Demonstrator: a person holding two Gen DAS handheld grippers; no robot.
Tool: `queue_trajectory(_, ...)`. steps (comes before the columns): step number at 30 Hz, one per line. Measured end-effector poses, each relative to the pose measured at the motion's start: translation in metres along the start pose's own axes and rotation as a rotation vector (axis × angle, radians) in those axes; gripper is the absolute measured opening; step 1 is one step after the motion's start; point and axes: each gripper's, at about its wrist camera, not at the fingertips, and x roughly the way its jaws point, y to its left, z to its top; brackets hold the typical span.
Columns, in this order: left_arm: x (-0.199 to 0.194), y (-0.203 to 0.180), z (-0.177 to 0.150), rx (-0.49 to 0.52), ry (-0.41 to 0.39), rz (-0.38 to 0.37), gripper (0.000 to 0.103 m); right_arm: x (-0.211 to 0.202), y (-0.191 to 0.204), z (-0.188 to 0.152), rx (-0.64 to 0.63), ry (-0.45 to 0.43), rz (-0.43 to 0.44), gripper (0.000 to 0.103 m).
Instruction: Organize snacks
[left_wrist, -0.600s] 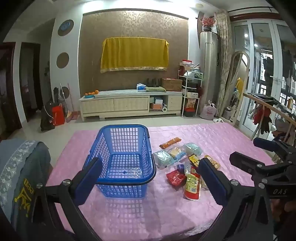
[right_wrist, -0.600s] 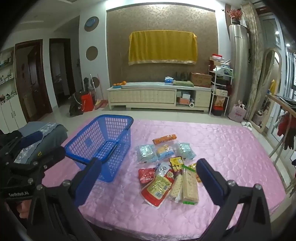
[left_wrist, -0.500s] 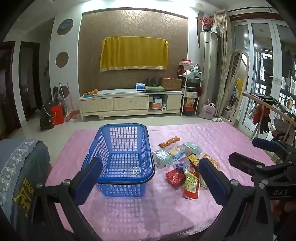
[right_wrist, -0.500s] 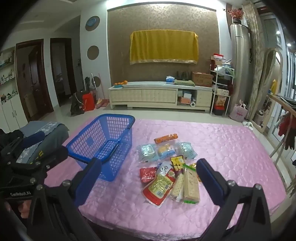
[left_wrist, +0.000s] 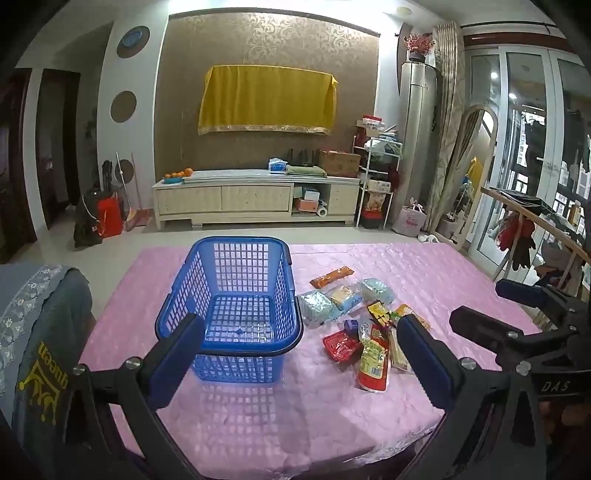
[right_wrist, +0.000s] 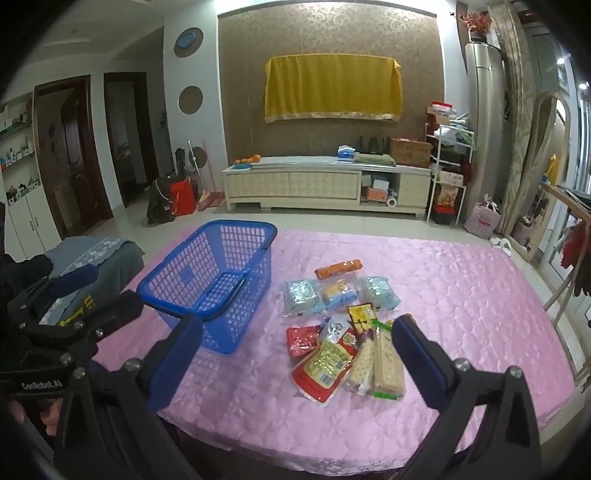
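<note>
An empty blue plastic basket (left_wrist: 240, 295) (right_wrist: 210, 280) stands on the pink tablecloth (left_wrist: 424, 273) (right_wrist: 461, 295). To its right lies a pile of several snack packets (left_wrist: 364, 325) (right_wrist: 343, 325): an orange bar (right_wrist: 338, 268), silvery-blue packs (right_wrist: 301, 297), a red pack (right_wrist: 301, 339), a big red-and-yellow bag (right_wrist: 325, 365) and cracker packs (right_wrist: 384, 360). My left gripper (left_wrist: 301, 362) hovers open in front of the basket, nothing between its fingers. My right gripper (right_wrist: 295, 363) hovers open above the near end of the snack pile, touching nothing.
A grey cushioned chair (left_wrist: 40, 332) (right_wrist: 96, 254) stands at the table's left side. Behind the table are floor, a low cabinet (left_wrist: 255, 199) (right_wrist: 325, 184) and a shelf rack (left_wrist: 376, 177). A drying rack (left_wrist: 535, 229) stands to the right.
Both views have shifted only slightly; the basket and snacks sit a little nearer in frame. Both grippers stay wide open and nothing on the table has moved.
</note>
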Motion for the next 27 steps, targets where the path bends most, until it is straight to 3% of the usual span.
queue_trajectory(27,-0.0031,0.0001,-0.0057,0.001,0.007,0.007,0.103,0.0004,0.0036,-0.0017,-0.012,0.021,0.028,0.103)
